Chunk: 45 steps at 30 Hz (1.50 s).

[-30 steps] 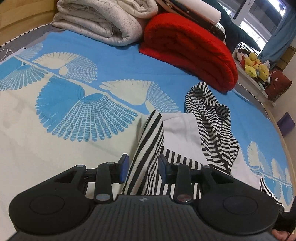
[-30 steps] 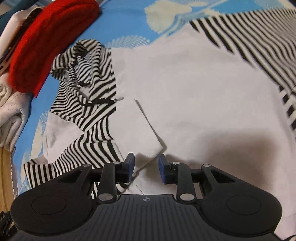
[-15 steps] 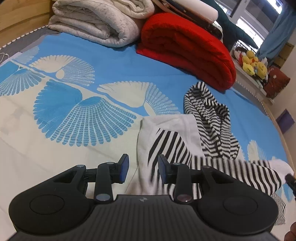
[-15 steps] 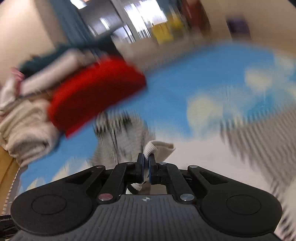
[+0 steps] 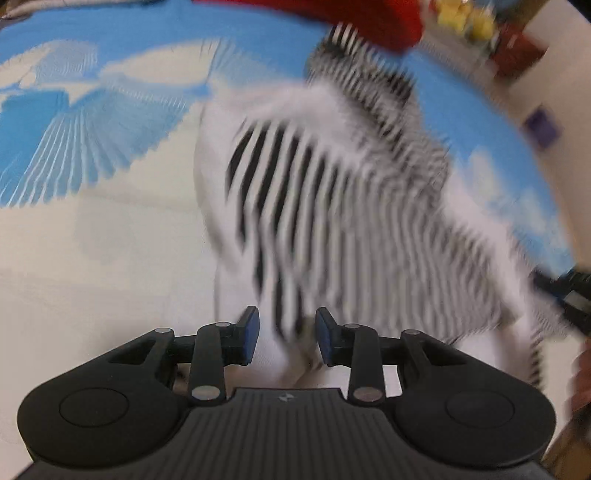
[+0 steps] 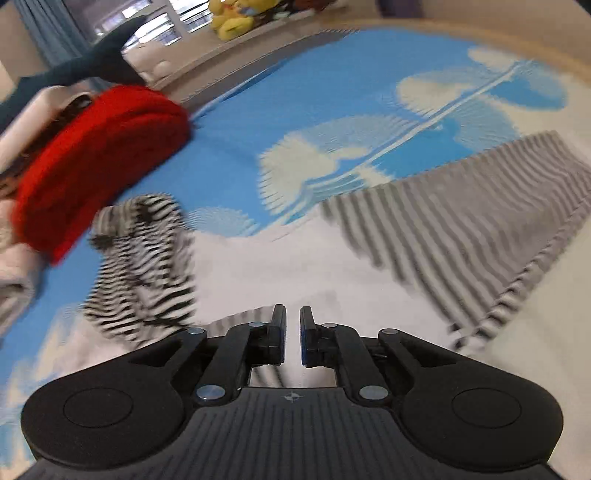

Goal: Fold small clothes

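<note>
A small white hoodie with black-and-white striped sleeves and hood [image 5: 332,192] lies on the blue-and-cream patterned bedspread [image 5: 92,229]. One striped sleeve is laid across its white body. My left gripper [image 5: 286,334] is open, low over the hoodie's near edge, with cloth between the fingers but no grip. In the right wrist view the hoodie [image 6: 295,266] spreads ahead, its striped hood [image 6: 144,258] at the left and a striped sleeve [image 6: 461,221] at the right. My right gripper [image 6: 291,336] stands a narrow gap open, empty, just above the white cloth. Both views are motion-blurred.
A folded red blanket [image 6: 96,155] and pale folded bedding [image 6: 14,266] lie at the head of the bed, past the hood. Yellow plush toys [image 6: 236,18] sit on a ledge beyond. The other gripper [image 5: 569,295] shows at the right edge of the left wrist view.
My left gripper let go of the striped sleeve, which now lies across the body, and dropped low over the hoodie. My right gripper, shut on the cloth edge half a second ago, has released it.
</note>
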Motion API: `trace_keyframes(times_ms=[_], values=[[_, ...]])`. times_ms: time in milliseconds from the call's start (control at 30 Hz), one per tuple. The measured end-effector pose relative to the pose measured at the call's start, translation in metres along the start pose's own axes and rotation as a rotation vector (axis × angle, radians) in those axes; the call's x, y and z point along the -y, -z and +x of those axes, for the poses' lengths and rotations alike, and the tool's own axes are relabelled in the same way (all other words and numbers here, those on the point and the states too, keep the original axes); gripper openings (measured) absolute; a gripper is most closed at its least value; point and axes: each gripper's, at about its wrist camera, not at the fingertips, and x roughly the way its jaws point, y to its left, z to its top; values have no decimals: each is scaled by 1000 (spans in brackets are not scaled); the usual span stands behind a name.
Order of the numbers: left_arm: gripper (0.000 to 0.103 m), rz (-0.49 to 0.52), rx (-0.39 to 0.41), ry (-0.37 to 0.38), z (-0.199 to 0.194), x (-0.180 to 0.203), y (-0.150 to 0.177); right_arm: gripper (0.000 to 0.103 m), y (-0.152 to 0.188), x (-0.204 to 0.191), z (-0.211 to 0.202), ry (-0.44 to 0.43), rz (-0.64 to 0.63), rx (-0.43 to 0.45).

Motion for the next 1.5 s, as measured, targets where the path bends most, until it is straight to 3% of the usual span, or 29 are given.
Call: trace_keyframes(times_ms=[33,100,200,300,400,533,633,733,867,1067,1300,1500], values=[[34,14,-27,-59,7,-1,3,10,2,0,6,-14,17,-39],[31,24,-26,-77,8,-2,5,10,7,3,19,-4,31,-113],[31,43,18,-93,-3,7,4,12,13,11,36,100,14,-204],[32,52,43,-50,-9,15,1,12,15,18,41,120,45,-226],[32,32,-28,-70,7,12,6,14,16,20,39,115,45,-225],[36,31,10,-76,1,15,5,18,8,21,28,118,52,-196],[47,40,61,-38,-9,23,6,28,-2,18,18,113,34,-142],[51,31,20,-19,4,29,12,35,-9,18,8,106,18,-108],[55,62,3,-61,12,37,16,36,-17,26,0,113,9,-86],[70,85,92,-68,-4,53,12,37,-33,53,-13,127,53,-47],[85,81,199,-66,-19,72,8,37,-64,115,-33,166,145,19],[102,58,208,-87,-19,74,4,37,-92,195,-48,245,306,98]])
